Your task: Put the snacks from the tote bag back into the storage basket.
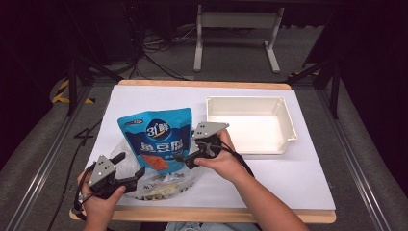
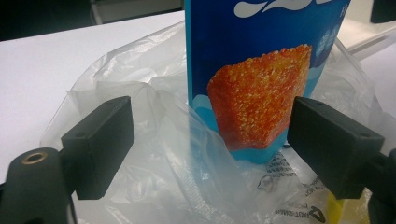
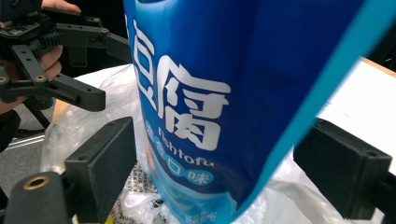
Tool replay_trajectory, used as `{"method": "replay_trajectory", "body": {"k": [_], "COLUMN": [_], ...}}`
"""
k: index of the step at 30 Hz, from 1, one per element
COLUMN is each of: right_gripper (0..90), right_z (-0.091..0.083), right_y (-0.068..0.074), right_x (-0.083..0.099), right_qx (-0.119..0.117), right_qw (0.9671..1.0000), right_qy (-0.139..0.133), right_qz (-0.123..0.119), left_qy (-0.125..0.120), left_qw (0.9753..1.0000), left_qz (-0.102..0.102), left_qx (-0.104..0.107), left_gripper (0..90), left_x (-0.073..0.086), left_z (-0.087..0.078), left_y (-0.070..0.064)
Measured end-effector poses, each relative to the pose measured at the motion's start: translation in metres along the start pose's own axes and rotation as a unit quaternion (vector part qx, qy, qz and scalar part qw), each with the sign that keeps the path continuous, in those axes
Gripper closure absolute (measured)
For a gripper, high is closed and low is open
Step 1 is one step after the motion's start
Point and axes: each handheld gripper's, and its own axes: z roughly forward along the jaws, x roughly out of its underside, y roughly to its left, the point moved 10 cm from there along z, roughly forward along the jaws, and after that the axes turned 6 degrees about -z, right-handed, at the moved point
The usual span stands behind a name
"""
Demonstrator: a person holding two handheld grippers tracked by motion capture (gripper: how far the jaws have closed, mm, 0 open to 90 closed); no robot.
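A blue snack pouch (image 1: pixel 156 137) stands upright with its lower end inside a clear plastic bag (image 1: pixel 159 185) at the table's front left. My left gripper (image 1: pixel 130 164) is at the bag's left side. Its jaws stand open on either side of crumpled bag film (image 2: pixel 187 154), and the pouch (image 2: pixel 257 79) is just beyond them. My right gripper (image 1: pixel 185 150) comes in from the pouch's right. Its jaws are wide open around the pouch (image 3: pixel 219 93), with the pads close to both faces and no visible squeeze. The left gripper (image 3: pixel 70 60) also appears at the upper left of the right gripper view.
An empty white plastic bin (image 1: pixel 250 144) sits at the right rear of the white sheet (image 1: pixel 288 183). Printed packets (image 2: pixel 299 205) lie in the bottom of the bag. The table's wooden front edge (image 1: pixel 216 215) runs close to both hands.
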Motion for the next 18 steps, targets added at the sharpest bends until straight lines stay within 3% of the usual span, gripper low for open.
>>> {"method": "replay_trajectory", "body": {"k": [10, 13, 18], "right_gripper": [12.3, 11.7, 11.4], "right_z": [0.015, 0.019, 0.024], "right_y": [0.003, 0.006, 0.007], "right_x": [-0.001, 0.0, 0.001], "right_qx": [-0.012, -0.009, -0.01], "right_qw": [0.9998, 0.9997, 0.9996], "right_qy": [-0.016, -0.012, -0.014], "right_qz": [-0.005, -0.02, -0.024], "left_qy": [0.003, 0.005, 0.004], "left_qw": [1.0, 1.0, 1.0], "left_qz": [0.002, 0.002, 0.002], "left_qx": [0.003, 0.005, 0.005], "left_gripper": [15.7, 15.6, 15.6], "left_x": [0.001, 0.001, 0.001], "left_z": [0.001, 0.002, 0.002], "left_y": [-0.001, -0.002, -0.002]}}
